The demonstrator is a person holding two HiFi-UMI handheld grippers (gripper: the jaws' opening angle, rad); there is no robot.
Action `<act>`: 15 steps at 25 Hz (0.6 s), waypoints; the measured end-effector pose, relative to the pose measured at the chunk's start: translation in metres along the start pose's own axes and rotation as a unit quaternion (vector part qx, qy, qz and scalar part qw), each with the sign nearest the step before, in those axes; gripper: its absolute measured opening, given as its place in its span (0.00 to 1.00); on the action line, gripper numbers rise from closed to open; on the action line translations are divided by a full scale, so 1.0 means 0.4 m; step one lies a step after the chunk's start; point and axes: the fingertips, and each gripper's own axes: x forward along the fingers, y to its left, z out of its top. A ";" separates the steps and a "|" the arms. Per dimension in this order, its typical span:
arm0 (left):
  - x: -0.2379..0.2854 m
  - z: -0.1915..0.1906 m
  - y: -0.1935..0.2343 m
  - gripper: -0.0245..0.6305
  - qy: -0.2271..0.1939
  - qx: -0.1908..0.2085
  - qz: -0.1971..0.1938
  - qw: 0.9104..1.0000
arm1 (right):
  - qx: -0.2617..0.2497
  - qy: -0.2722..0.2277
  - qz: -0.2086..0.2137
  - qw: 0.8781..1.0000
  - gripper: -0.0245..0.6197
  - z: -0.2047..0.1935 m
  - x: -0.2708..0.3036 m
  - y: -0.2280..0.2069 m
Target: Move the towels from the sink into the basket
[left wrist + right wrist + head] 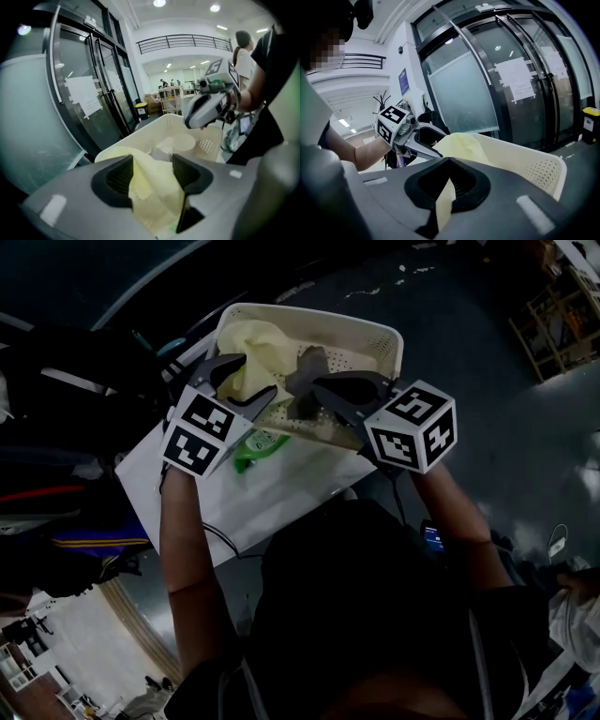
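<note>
A pale yellow towel [251, 343] lies heaped in the left end of the cream perforated basket [380, 334]. My left gripper [246, 382] stands open over that end. In the left gripper view the towel [150, 194] fills the gap between the wide-spread jaws of this gripper [152, 177], and the pads do not squeeze it. My right gripper [302, 390] reaches in from the right. In the right gripper view it [447, 187] is shut on a thin fold of the towel [464, 143]. The two grippers sit close together above the basket.
The basket rests on a white board [281, 498], with a green item [258, 448] showing under its near edge. A pale round container [183, 140] sits inside the basket [154, 129]. Glass doors [511, 84] stand beyond it. A dark floor surrounds the board.
</note>
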 end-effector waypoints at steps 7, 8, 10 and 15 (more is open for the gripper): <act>0.003 -0.077 -0.030 0.44 0.122 0.103 -0.068 0.985 | 0.003 0.001 0.000 1.000 0.04 0.001 0.000 -0.004; 0.003 -0.081 -0.032 0.44 0.128 0.108 -0.079 0.983 | 0.003 0.001 0.000 1.000 0.04 0.001 0.001 -0.002; -0.004 -0.084 -0.035 0.44 0.135 0.114 -0.096 0.980 | 0.002 0.002 0.002 1.000 0.04 -0.001 0.003 0.004; -0.022 -0.082 -0.006 0.44 0.147 0.146 -0.082 0.975 | 0.002 0.004 0.001 1.000 0.04 -0.006 0.006 0.000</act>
